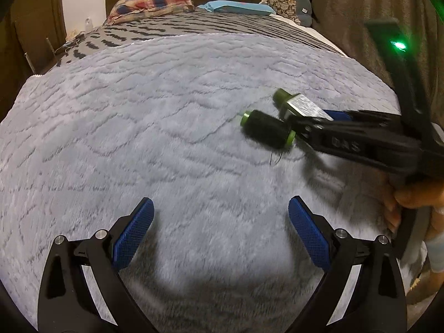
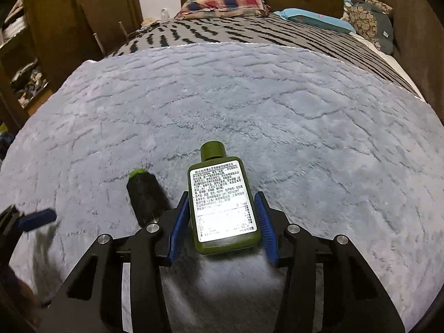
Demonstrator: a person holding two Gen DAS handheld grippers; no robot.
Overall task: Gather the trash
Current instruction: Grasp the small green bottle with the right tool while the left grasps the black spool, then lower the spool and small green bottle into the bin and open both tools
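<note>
One green bottle [image 2: 223,199] is pinched by the right gripper [image 2: 222,222]; left gripper [image 1: 220,233] is held spread over the grey blanket [image 1: 166,111].

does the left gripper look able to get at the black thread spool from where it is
Probably yes. The left gripper is open and empty, and only bare blanket lies between it and the black thread spool. The right gripper, shut on the green bottle, sits right beside the spool and could crowd the approach.
</note>
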